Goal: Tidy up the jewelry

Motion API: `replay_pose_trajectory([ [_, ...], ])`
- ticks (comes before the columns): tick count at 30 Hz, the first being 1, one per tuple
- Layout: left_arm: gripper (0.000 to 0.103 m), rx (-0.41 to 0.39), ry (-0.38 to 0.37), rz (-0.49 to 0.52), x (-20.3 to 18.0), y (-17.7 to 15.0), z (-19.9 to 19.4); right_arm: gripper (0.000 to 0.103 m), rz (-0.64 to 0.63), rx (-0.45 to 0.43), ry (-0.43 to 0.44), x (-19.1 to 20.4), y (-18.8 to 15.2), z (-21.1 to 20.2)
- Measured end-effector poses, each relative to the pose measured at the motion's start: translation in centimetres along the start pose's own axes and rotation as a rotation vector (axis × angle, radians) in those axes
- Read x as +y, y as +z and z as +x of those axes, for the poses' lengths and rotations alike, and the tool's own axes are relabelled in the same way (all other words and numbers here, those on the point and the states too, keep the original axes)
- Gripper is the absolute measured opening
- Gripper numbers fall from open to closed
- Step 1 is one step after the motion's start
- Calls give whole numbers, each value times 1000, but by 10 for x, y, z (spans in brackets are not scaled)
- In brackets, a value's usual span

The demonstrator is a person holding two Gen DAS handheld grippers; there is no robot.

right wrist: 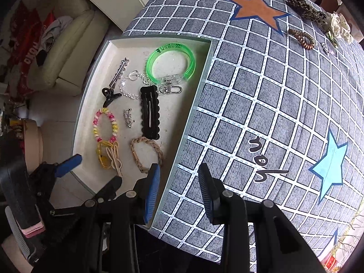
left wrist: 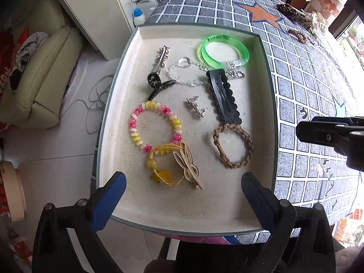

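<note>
Scene: I hold both tools over a grey checked table [right wrist: 261, 95]; a shallow tray [left wrist: 127, 72] of jewellery sits at its edge.
Left hand-held gripper [left wrist: 183, 186]: jaws wide apart, nothing between them, hanging nose-down over the tray's near end.
Right hand-held gripper [right wrist: 178, 182]: jaws partly apart and empty, over the tray's right wall and the cloth beside it.
In the tray: bead bracelet [left wrist: 155, 126], yellow band [left wrist: 163, 170], braided loop [left wrist: 233, 145], black clip [left wrist: 224, 96], green bangle [left wrist: 224, 51], claw clip [left wrist: 158, 85], small silver pieces.
Still out: coil tie [right wrist: 301, 37], leopard scrunchie [right wrist: 306, 10] and a white one [right wrist: 341, 28], grouped far ahead of the right tool, past the orange star [right wrist: 258, 9].
Key relation: these lie well forward and to the right of the right tool; the left is plainly farther, with the tray between. I judge the right hand should fetch next.
Long axis: the coil tie is a ring with no real axis; the scrunchie runs diagonally, away and leftward.
Writing: "you" hand-lettered on the cloth, upside down to me; print on the green bangle is too small to read; red packaging beyond the table shows letters I cannot make out.
Progress: most pieces appear gathered, a few left.
</note>
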State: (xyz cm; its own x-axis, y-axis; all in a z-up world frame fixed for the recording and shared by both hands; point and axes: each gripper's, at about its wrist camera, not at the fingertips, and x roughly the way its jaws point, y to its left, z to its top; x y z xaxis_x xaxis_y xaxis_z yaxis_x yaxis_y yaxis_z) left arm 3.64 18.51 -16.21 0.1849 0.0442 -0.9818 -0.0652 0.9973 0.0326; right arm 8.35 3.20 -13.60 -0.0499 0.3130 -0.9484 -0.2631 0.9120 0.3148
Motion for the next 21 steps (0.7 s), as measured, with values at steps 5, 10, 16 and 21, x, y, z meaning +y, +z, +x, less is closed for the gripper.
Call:
replay_pose_trajectory([
  [5, 103, 18, -7, 5, 4, 1, 1, 39, 0, 3, 3, 2, -4, 0],
  [10, 103, 23, -5, 6, 6, -4, -1, 44, -9, -2, 2, 10, -3, -3],
  [16, 103, 28, -4, 8, 8, -6, -7, 49, -26, -7, -1, 17, 0, -6],
  [21, 103, -20, 33, 2, 13, -5, -25, 66, -40, -6, -6, 23, -1, -12],
])
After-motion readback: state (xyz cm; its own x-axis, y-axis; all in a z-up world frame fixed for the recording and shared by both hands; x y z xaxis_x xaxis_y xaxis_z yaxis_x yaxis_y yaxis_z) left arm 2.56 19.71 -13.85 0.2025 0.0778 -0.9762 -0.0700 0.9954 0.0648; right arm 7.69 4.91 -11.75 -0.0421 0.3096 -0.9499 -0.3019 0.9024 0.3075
